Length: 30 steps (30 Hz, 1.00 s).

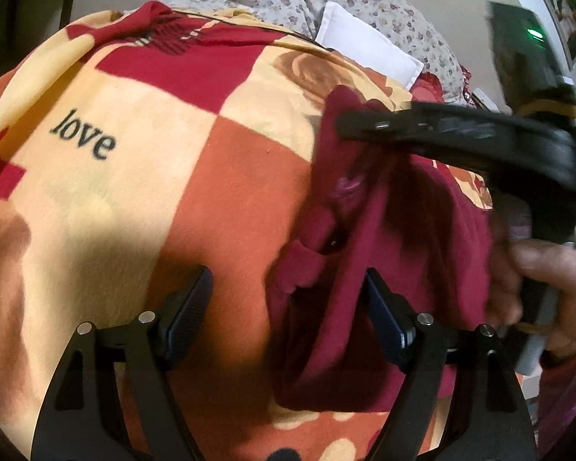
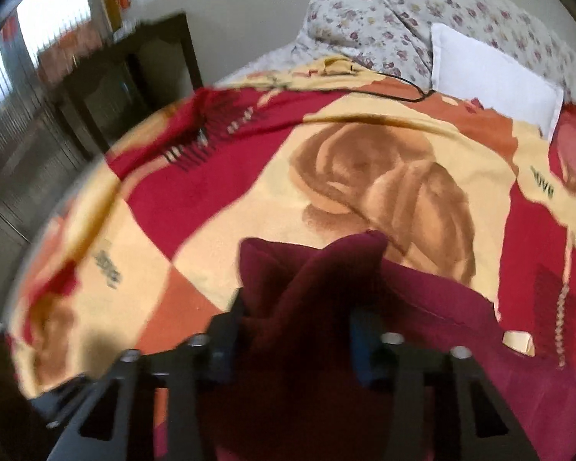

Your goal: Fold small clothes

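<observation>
A dark red small garment (image 1: 395,253) lies bunched on the patterned blanket (image 1: 142,176). My left gripper (image 1: 288,288) is open; its right finger (image 1: 384,311) touches the garment's left part, with nothing between the jaws but a fold edge. In the left wrist view the right gripper (image 1: 349,123) reaches in from the right, its fingers over the garment's top edge, lifting it. In the right wrist view the right gripper (image 2: 299,315) has a raised fold of the garment (image 2: 311,269) between its jaws, which look closed on the cloth.
A white pillow (image 2: 491,77) and floral bedding (image 2: 384,19) lie at the bed's far end. A thin black cord (image 2: 395,94) crosses the blanket there. A dark cabinet (image 2: 126,77) stands left of the bed. The person's hand (image 1: 545,284) holds the right gripper's handle.
</observation>
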Available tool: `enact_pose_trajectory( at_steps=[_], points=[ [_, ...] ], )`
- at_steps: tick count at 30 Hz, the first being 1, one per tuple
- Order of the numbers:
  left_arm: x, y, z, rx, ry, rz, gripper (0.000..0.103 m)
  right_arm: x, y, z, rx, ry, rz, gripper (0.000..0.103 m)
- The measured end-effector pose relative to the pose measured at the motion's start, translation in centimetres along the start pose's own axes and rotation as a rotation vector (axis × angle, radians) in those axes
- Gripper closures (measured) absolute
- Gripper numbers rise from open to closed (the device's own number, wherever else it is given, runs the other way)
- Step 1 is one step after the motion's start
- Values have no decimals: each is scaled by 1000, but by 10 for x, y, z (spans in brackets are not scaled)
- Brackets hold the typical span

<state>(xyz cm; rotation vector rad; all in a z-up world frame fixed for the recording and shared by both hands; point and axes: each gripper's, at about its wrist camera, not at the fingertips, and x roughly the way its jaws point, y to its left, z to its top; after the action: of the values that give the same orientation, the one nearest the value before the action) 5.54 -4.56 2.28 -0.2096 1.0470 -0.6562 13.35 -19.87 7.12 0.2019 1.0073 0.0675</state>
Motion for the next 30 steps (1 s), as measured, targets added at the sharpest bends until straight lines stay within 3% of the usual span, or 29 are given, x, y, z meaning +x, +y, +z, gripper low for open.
enact_pose_trajectory(
  at_steps=[7,12,13,14,17,22,24,26,30],
  points=[
    [14,-9,8,38,1,-35,18,-15,-7,-3,43,-15,61,81],
    [21,-8,12,17,8,-104,18,-16,-11,-3,70,-21,87,81],
    [22,-9,11,23,13,-116,22,-15,-11,-3,68,-17,88,81],
    [23,-11,10,27,25,-145,41,-14,-11,-3,66,-12,89,81],
    [28,-12,5,-5,59,-218,60,-12,-8,-3,57,6,88,81],
    [24,5,-9,-120,32,-314,71,-6,-5,-1,73,37,64,80],
    [23,5,-11,-123,26,-316,71,-5,0,1,67,48,48,58],
    [22,2,-12,-103,20,-298,71,-3,12,3,36,70,20,47],
    [23,2,-12,-112,19,-297,71,8,37,3,-85,123,-112,41]
  ],
)
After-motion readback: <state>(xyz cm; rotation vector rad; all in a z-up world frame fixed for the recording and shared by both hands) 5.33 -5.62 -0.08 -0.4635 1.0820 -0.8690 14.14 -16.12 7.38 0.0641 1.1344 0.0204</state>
